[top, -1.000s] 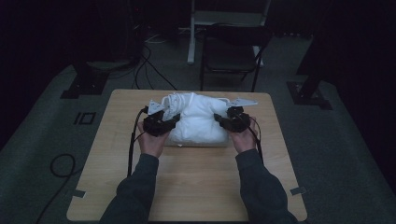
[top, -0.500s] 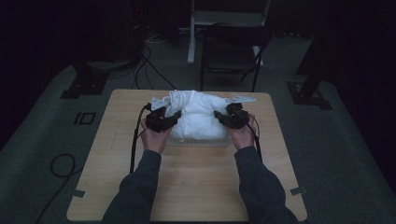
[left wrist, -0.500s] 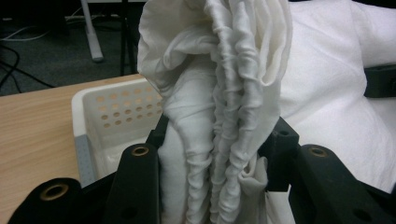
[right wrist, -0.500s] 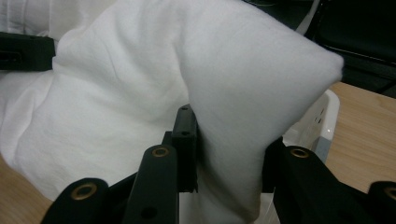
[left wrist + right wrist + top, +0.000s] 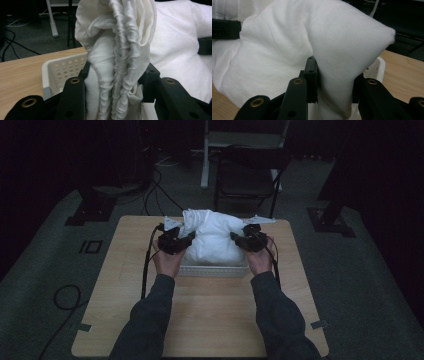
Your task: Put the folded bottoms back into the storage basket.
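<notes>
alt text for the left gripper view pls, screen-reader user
The left gripper has its two black jaws shut on a thick bunch of gathered white cloth that rises up the middle of the view. A white perforated basket sits on the wooden table behind at left, with more white fabric at right.

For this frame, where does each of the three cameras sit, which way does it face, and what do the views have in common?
High view: fixed above the person's side, looking forward and down on the table; both forearms, the left gripper and the right gripper show.
Left gripper view: rides the left gripper, looking along its jaws, clamped on gathered white cloth over the white perforated basket.
Right gripper view: rides the right gripper, jaws pinching a fold of the cloth.
Shared: cloth, basket and wooden tabletop.
</notes>
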`<state>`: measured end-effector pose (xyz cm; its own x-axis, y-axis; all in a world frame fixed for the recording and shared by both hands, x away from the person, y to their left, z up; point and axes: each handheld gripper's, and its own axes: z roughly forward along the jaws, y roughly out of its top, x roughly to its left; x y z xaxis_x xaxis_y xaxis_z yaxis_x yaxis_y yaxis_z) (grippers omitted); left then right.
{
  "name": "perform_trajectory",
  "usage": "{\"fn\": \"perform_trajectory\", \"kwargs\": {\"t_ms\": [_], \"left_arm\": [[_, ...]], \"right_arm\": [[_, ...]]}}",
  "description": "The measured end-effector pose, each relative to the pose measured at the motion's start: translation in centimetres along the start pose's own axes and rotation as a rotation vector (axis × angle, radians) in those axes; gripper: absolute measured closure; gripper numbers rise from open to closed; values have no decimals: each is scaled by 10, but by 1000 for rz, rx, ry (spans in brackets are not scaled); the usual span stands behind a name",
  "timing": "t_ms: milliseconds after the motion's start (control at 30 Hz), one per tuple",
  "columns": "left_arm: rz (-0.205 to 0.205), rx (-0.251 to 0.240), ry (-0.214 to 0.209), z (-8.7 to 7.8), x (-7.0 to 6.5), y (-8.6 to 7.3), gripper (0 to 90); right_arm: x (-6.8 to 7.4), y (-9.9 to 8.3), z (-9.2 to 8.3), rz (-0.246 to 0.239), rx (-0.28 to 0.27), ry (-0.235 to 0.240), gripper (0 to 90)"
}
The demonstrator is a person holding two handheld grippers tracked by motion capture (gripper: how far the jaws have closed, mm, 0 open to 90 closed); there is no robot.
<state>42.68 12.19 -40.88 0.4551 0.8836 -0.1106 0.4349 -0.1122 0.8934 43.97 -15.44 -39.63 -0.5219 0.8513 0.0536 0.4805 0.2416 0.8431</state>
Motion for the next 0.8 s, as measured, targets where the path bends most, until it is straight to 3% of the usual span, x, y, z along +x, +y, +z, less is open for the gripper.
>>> {"fn": "perform_trajectory", "kwargs": {"t_ms": [800], "left_arm": [[-28,38,28,26,15,0,583]], "right_arm": [[-8,4,29,23,33,-10,698]]}}
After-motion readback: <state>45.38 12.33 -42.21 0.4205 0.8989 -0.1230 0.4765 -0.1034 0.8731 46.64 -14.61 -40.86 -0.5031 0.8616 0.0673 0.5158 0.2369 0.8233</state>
